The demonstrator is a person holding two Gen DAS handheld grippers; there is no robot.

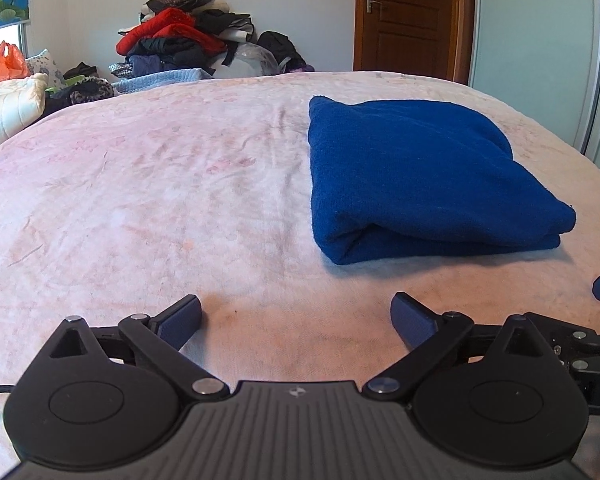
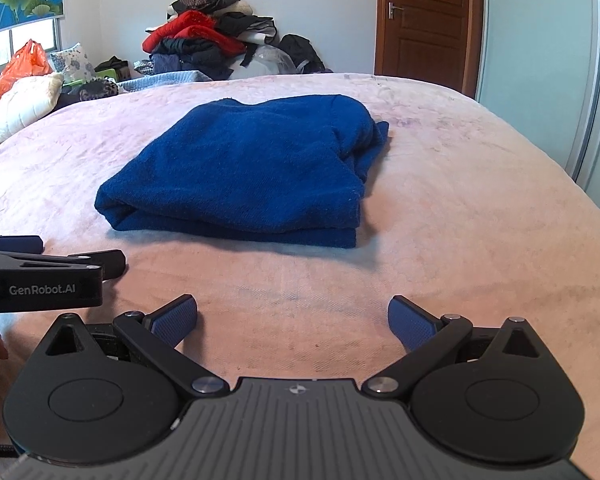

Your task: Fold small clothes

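A dark blue garment lies folded into a thick rectangle near the middle of a bed covered with a pale pink blanket. From the right claw's camera it sits ahead and a little left; from the left claw's camera it sits ahead and to the right.

Both claws hover low over the blanket, short of the garment and touching nothing. The left claw has its blue-padded fingers spread wide and empty. The right claw is the same: fingers apart, nothing between them.

The fold looks nearly done. The far right corner is bunched and uneven, with loose layers spilling out. To finish well, it would help to pinch only that loose corner, tuck it flat under the top layer, and press the stack square without dragging the whole bundle across the blanket.

The side of the left claw's body, seen from the right camera, reads "GenRobot.AI" in white letters.

Beyond the bed are a heap of clothes, an orange plastic bag and a brown door.
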